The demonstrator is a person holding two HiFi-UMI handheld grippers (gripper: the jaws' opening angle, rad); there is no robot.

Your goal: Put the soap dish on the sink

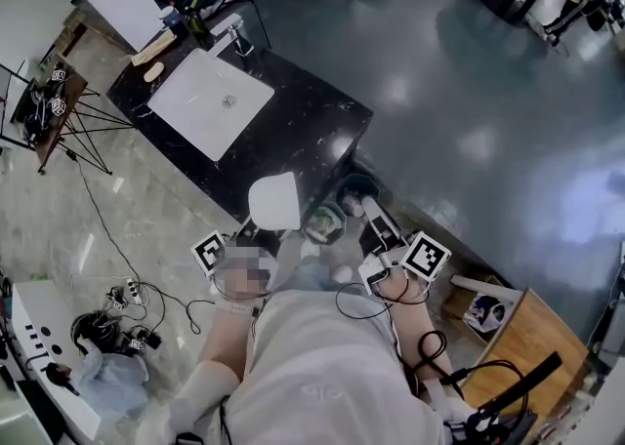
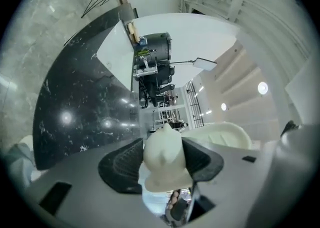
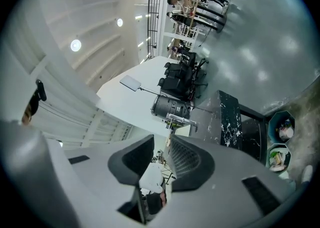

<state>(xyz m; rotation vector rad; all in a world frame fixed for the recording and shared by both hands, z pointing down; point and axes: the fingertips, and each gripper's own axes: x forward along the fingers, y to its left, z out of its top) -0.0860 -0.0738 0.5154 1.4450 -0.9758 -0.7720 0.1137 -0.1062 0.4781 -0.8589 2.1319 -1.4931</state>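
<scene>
A white soap dish (image 1: pixel 274 201) hangs in front of the person, over the near edge of the black counter (image 1: pixel 312 131). My left gripper (image 1: pixel 256 231) is shut on it. In the left gripper view the soap dish (image 2: pixel 165 159) fills the gap between the two dark pads, and the counter (image 2: pixel 80 107) and the white sink (image 2: pixel 117 54) lie ahead. The sink (image 1: pixel 210 101) sits at the counter's far left end in the head view. My right gripper (image 1: pixel 374 214) is to the right of the dish. Its jaws (image 3: pixel 161 139) stand together with nothing between them.
A faucet (image 1: pixel 234 38) and small items stand behind the sink. Bins (image 1: pixel 325 223) with clutter sit below the counter's near end. A wooden crate (image 1: pixel 527 336) is at lower right. Cables (image 1: pixel 127 297) and a tripod (image 1: pixel 83 126) are on the floor at left.
</scene>
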